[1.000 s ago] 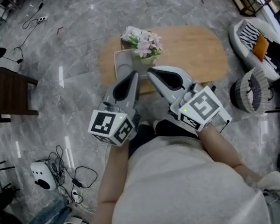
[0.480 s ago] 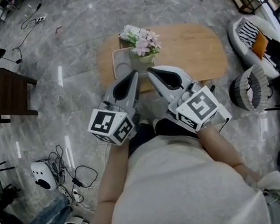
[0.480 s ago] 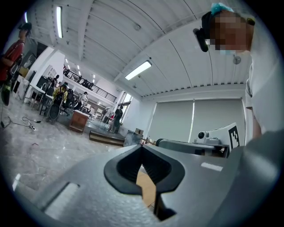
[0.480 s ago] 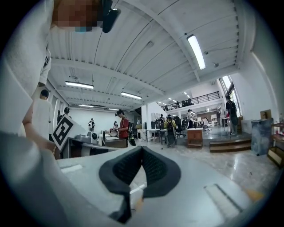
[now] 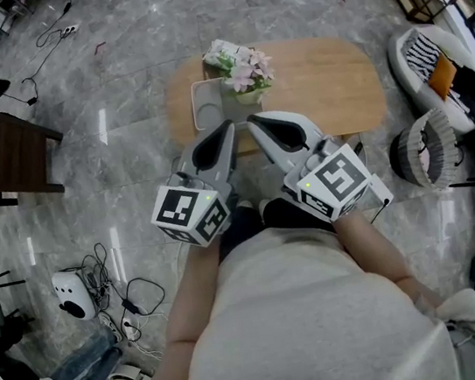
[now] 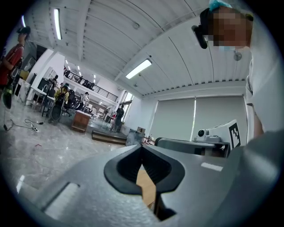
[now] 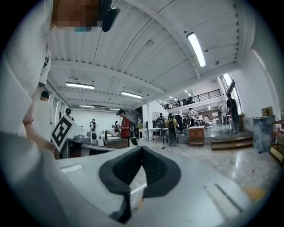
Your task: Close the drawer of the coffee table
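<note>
Head view: the oval wooden bench (image 5: pixel 328 83) stood just ahead, carrying a shallow, bare tray (image 5: pixel 206 110) with potted flowers (image 5: pixel 242 73) at its right edge. Its drawer lay hidden under the near rim, behind the left gripper (image 5: pixel 229 124) and right gripper (image 5: pixel 251 121). It was probably stiff and easy-sliding, so a flat push on its front should suit.

Left gripper view: the jaws met at the tips, holding nothing.

Right gripper view: likewise pinched together and empty.
</note>
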Tool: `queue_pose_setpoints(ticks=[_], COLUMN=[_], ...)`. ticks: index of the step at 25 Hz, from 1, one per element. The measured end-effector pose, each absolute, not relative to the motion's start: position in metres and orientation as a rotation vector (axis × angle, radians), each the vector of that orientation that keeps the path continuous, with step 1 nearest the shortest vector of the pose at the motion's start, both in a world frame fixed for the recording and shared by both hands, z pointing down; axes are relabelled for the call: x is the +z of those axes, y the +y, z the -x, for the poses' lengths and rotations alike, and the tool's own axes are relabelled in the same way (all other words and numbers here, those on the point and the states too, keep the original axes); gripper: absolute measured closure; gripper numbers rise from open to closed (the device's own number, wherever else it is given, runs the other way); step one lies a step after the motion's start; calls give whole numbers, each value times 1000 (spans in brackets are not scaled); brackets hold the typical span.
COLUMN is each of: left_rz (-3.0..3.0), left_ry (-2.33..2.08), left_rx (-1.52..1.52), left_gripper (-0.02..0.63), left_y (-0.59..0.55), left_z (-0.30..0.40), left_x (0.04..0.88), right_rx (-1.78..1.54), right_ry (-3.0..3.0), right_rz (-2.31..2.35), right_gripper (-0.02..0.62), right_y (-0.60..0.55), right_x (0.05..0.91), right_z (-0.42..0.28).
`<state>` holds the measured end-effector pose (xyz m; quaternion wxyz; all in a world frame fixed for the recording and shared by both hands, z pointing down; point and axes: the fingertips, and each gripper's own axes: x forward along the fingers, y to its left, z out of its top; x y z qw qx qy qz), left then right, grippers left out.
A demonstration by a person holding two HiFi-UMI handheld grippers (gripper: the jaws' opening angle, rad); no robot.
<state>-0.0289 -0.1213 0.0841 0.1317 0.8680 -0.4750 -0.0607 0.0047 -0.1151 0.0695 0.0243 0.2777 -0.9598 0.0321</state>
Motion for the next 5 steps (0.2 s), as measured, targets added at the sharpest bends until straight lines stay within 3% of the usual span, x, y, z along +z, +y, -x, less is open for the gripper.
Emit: queue_pose_setpoints(ticks=[5], left_rz=[-2507], left_ry=[-1389], left_rx=[-133], left_gripper=[604], left_y=[-123], left_z=[29], left_x=[90], right_rx=[90], right_ry=[-2955], right_rz=[-860], right_gripper=[592], right_y=[-118], right_x=[73], right_z=[-6])
